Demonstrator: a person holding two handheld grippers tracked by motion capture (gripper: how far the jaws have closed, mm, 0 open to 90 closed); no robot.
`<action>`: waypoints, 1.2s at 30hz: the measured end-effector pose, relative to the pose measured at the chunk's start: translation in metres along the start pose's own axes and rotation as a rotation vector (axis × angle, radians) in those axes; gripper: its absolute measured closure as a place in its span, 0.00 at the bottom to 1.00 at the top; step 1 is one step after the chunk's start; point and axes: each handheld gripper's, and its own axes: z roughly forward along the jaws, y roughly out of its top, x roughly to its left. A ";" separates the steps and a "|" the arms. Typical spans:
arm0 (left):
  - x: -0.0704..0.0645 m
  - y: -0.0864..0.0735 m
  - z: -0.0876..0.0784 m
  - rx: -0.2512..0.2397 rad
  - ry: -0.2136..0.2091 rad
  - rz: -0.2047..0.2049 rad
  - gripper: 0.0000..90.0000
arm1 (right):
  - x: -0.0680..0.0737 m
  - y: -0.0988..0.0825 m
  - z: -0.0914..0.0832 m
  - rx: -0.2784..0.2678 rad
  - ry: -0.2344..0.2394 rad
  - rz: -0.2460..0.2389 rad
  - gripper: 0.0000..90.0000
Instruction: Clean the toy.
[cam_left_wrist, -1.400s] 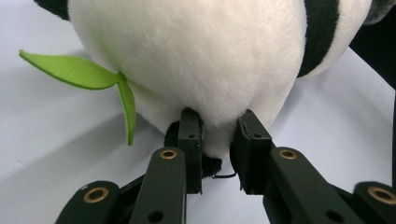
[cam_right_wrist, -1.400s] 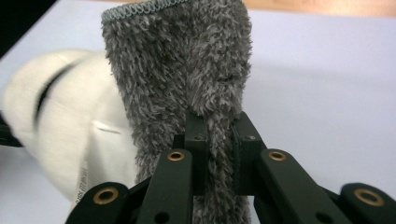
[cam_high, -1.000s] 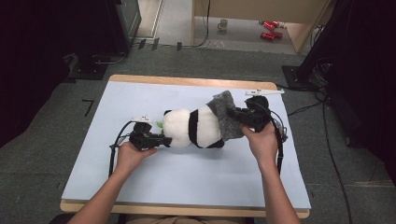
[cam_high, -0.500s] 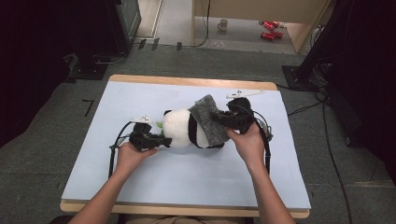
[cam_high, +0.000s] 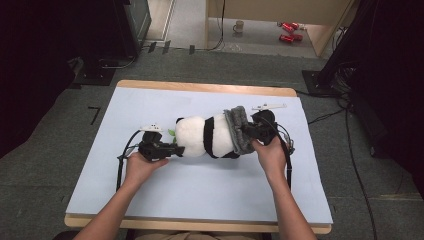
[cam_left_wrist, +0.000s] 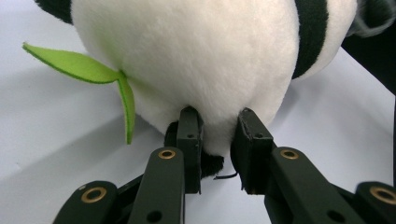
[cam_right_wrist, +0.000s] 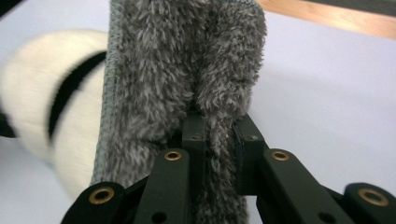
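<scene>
While the black-and-white plush panda (cam_high: 207, 137) lies on its side near the middle of the pale blue table top (cam_high: 200, 195), a fuzzy grey cloth (cam_high: 239, 131) covers its right-hand end, draped over it like a cap. In the right gripper view the cloth's stitched hem (cam_right_wrist: 106, 93) runs down across the panda's white body. A green felt leaf (cam_left_wrist: 81, 70) sticks out from the panda's other end and hangs just above the table.

The left gripper (cam_high: 167, 149) meets the panda at that leaf end; in the left gripper view its jaws are clamped on a fold of the white plush, the pads sunk into the fur. The right gripper (cam_high: 248, 131) sits at the panda's covered end, and in the right gripper view its jaws pinch a ridge of the grey cloth between them. The person's left hand (cam_high: 140, 167) and right hand (cam_high: 270, 154) hold the grippers from the near side of the panda.

Around the panda the table is bare: a wide strip lies between it and the near edge, broad room stretches to its left, and a narrower band lies behind it up to the wooden far edge (cam_high: 210, 88). To the panda's right, past the right gripper, the table runs on some way to its right edge. Black cables (cam_high: 126, 150) trail from the grippers across the surface.
</scene>
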 end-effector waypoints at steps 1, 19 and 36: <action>0.000 0.000 0.000 0.002 0.000 0.001 0.83 | -0.002 -0.001 0.002 0.003 -0.004 0.007 0.88; 0.004 0.005 0.002 -0.002 -0.013 -0.015 0.83 | -0.014 -0.023 0.023 0.056 -0.060 0.049 0.89; 0.006 0.007 0.002 0.005 -0.010 -0.022 0.83 | -0.020 -0.041 0.048 0.211 -0.039 0.084 0.89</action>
